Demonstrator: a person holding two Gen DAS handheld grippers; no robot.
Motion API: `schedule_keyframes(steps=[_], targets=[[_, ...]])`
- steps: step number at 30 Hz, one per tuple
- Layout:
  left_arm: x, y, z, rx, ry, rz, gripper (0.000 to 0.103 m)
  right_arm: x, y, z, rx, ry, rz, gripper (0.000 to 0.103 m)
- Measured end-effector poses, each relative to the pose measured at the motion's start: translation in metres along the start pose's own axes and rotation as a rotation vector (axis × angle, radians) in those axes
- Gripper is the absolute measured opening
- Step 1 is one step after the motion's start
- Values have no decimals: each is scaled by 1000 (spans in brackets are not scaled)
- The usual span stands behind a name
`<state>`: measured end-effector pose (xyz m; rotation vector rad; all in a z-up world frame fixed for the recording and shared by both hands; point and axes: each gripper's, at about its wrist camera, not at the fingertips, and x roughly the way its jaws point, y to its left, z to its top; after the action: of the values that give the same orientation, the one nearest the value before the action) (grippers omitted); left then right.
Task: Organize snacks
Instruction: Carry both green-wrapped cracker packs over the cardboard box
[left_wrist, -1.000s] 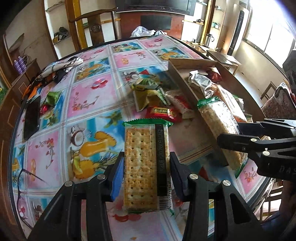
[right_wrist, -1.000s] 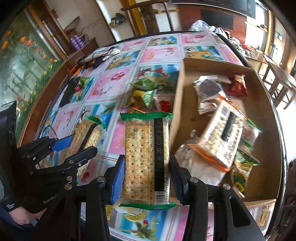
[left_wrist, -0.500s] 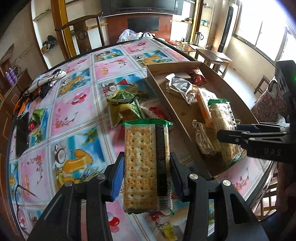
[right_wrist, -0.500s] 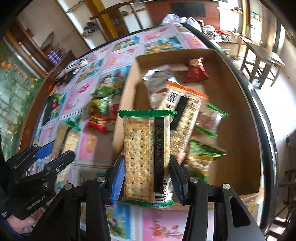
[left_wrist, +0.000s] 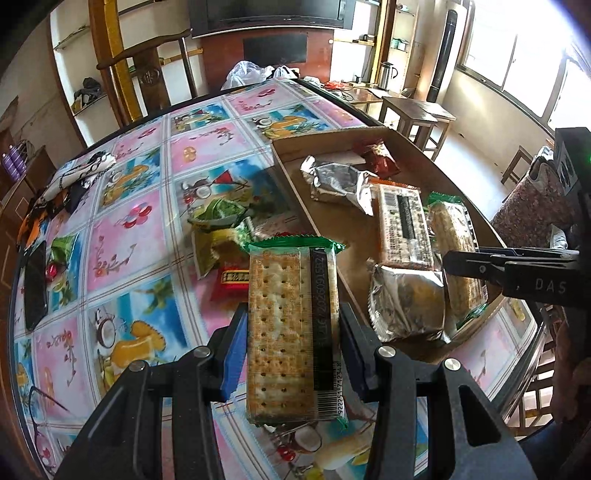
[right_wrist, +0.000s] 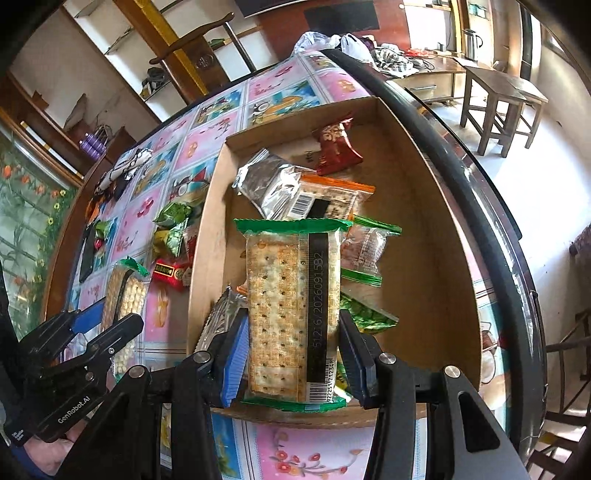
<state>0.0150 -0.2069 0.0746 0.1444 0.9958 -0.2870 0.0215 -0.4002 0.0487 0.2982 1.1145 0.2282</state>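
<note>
My left gripper (left_wrist: 293, 347) is shut on a green-edged cracker pack (left_wrist: 291, 325) and holds it above the tablecloth, just left of the cardboard box (left_wrist: 317, 221). My right gripper (right_wrist: 291, 354) is shut on a second cracker pack (right_wrist: 291, 314), held over the near end of the box (right_wrist: 436, 236). The box holds silver foil packs (right_wrist: 269, 184), an orange-edged cracker pack (right_wrist: 332, 199), a red packet (right_wrist: 334, 146) and green packets (right_wrist: 365, 314). The right gripper also shows at the right in the left wrist view (left_wrist: 465, 266).
Loose green (left_wrist: 218, 214), yellow-green and red snacks (left_wrist: 231, 278) lie on the floral tablecloth left of the box. A black phone (left_wrist: 35, 284) and glasses (left_wrist: 44, 406) lie near the left table edge. Cloth items (left_wrist: 79, 173) sit at the far left. Stools stand beyond the right edge.
The right gripper has carried its cracker pack from the table's left part over the box. The left gripper has moved right toward the box with its pack.
</note>
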Motion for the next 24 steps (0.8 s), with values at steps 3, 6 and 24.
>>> schedule_keyframes(steps=[3,6,24], targets=[[3,-6,6,10,4,-5,45,-1,-6,2,12,-2,-2,50],[5,-13,14,23,3,-14,45,-5,-13,6,23,-13,-5,50],[47,-58,77,29,23,-83,45,-8,-42,43,33,-20,6,50]])
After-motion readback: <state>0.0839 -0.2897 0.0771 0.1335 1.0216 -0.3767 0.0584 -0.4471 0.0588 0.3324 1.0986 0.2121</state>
